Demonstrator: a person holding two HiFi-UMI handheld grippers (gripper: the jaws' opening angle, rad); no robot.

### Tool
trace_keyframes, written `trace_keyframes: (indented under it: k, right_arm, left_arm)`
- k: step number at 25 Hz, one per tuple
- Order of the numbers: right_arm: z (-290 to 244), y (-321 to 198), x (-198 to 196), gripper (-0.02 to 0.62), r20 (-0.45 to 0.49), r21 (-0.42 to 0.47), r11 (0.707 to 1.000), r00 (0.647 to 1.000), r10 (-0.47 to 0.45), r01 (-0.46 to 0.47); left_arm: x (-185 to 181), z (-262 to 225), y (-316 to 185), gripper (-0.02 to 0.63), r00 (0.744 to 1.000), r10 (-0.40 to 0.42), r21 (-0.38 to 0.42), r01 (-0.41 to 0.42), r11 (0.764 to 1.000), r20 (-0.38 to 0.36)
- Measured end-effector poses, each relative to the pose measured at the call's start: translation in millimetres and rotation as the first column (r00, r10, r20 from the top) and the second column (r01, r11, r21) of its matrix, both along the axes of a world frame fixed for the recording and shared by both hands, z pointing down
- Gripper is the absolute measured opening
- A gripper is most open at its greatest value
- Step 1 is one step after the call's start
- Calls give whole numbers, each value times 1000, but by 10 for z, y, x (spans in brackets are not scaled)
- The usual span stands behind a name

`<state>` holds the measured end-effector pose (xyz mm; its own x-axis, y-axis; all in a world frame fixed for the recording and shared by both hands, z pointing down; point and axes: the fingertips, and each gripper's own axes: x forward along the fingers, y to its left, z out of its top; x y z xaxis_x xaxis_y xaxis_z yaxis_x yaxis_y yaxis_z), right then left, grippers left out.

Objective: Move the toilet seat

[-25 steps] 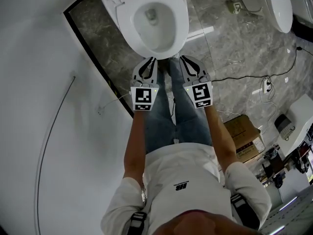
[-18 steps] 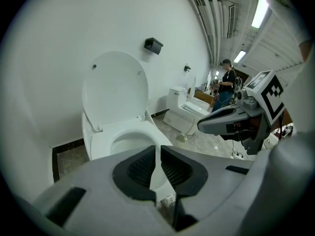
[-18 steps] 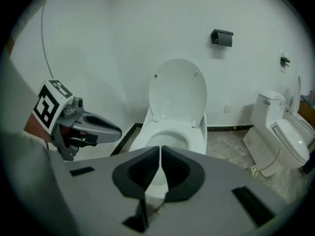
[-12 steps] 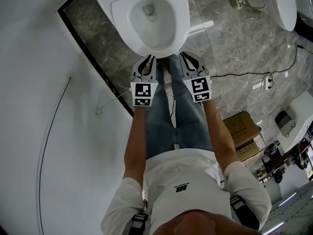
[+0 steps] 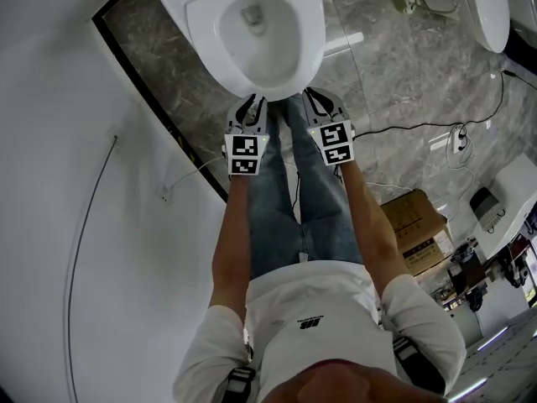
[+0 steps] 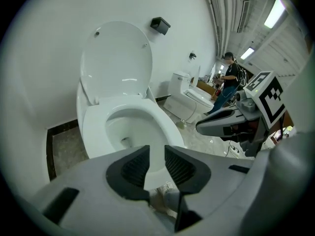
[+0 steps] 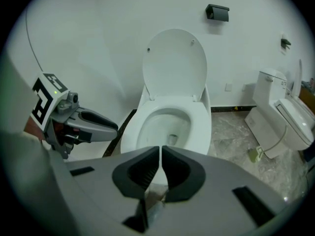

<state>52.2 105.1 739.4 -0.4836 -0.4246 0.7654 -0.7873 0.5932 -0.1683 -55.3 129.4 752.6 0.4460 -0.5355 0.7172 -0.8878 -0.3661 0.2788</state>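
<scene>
Over the last second both grippers had sunk closer to the toilet's front edge. The toilet seat (image 5: 312, 32) lay flat on the bowl at 12 o'clock from them, with the lid (image 6: 115, 58) standing upright behind it. The jaws of the left gripper (image 5: 254, 103) had just been opening to a narrow gap, with nothing between them. The right gripper (image 5: 315, 97), at its 3 o'clock, had its jaws together and empty.

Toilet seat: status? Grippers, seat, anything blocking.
Jaws of left gripper just opening a crack, empty; right gripper shut, empty. Toilet seat down on bowl, lid up. Both grippers short of seat front, nothing between.
</scene>
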Motion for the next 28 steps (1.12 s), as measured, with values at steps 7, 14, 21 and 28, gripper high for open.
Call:
trace_keyframes:
  k: [7, 14, 21, 28]
  right_arm:
    - [427, 66, 94, 34, -42, -59, 998, 999, 28, -31]
    - [588, 77, 67, 34, -51, -88, 995, 998, 42, -46]
    - [680, 68, 63, 34, -67, -106, 991, 995, 80, -86]
    - [881, 93, 174, 139, -84, -133, 981, 987, 134, -144]
  left_arm:
    - [-124, 351, 109, 141, 998, -60, -76, 61, 995, 5]
    - [-201, 603, 187, 167, 995, -103, -127, 104, 986, 14]
    - [-328, 763, 216, 199, 985, -170, -162, 173, 972, 27]
    - [-463, 923, 249, 260, 967, -249, -210, 254, 944, 52]
